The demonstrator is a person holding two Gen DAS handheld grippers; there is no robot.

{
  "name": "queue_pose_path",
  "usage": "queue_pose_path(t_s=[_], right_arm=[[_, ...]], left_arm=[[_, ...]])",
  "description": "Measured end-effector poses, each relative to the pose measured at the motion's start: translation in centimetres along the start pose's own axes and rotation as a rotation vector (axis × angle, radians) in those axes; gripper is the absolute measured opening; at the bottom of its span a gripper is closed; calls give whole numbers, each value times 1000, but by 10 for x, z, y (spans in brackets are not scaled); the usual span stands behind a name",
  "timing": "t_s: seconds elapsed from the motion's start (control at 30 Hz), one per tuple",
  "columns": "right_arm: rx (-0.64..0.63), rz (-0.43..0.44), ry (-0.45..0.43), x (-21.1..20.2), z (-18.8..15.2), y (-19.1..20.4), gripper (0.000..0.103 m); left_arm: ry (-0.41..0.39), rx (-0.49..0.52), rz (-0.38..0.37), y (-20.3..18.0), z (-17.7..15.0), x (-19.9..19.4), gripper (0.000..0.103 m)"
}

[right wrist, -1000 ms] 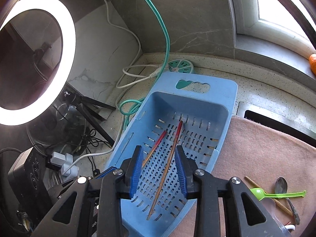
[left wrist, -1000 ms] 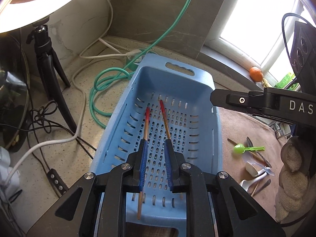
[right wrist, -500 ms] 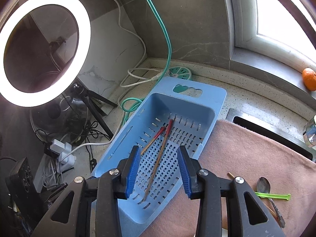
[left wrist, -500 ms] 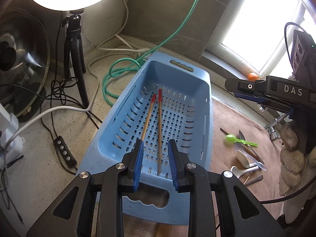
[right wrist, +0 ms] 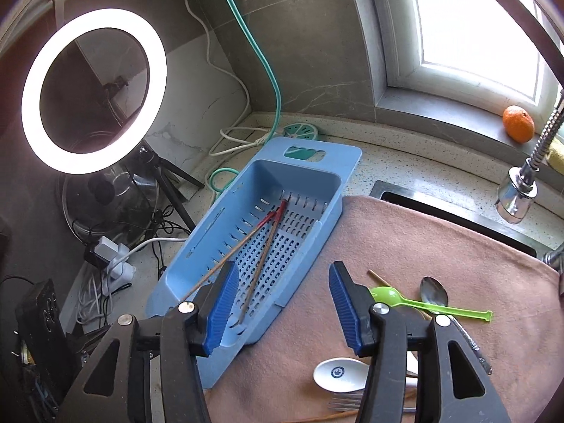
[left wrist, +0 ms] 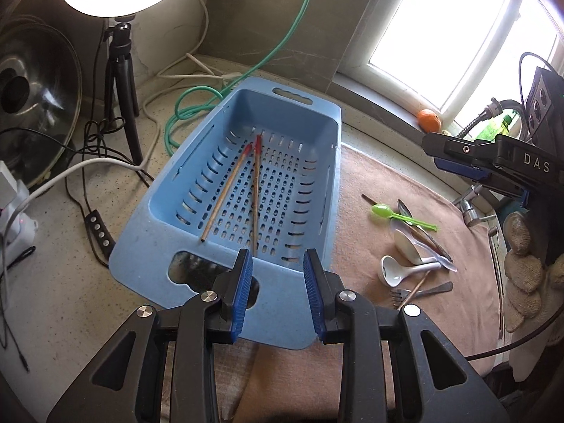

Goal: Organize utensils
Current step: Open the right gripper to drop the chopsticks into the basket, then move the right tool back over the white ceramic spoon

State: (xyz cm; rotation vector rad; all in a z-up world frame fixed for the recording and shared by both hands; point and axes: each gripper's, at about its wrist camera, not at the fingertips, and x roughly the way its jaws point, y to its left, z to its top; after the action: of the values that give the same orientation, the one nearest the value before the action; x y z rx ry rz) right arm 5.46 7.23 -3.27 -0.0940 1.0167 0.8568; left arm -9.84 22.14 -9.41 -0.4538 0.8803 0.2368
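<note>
Both tools are empty, their jaws opening: the left tool point(left wrist: 278, 292) over the blue basket's point(left wrist: 176, 261) near rim, the right tool point(right wrist: 282, 308) beside it. Two chopsticks point(left wrist: 256, 190) lie inside; spoons point(left wrist: 405, 243) remain on the pink towel point(left wrist: 380, 183).

2 chopsticks point(right wrist: 262, 246) in blue basket point(right wrist: 347, 162); right gripper point(right wrist: 282, 312) jaws opening, empty
</note>
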Motion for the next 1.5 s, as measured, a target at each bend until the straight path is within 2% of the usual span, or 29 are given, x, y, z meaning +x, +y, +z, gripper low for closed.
queue_pose_path(t_s=[0.23, 0.63, 0.87, 1.13, 1.5], right_arm=[[59, -61, -10, -36, -20, -37, 49], [308, -134, -17, -77, -76, -126, 49], [460, -121, 35, -78, -119, -161, 49], [544, -64, 116, -54, -147, -164, 39], [594, -23, 101, -45, -142, -168, 35]], left_arm=[[32, 56, -76, -22, -9, 1, 28], [132, 240, -208, -85, -15, 22, 28], [205, 314, -259, -111, -26, 38, 28], [267, 359, -272, -122, -37, 52, 28], [232, 388, -212, -118, -13, 59, 28]])
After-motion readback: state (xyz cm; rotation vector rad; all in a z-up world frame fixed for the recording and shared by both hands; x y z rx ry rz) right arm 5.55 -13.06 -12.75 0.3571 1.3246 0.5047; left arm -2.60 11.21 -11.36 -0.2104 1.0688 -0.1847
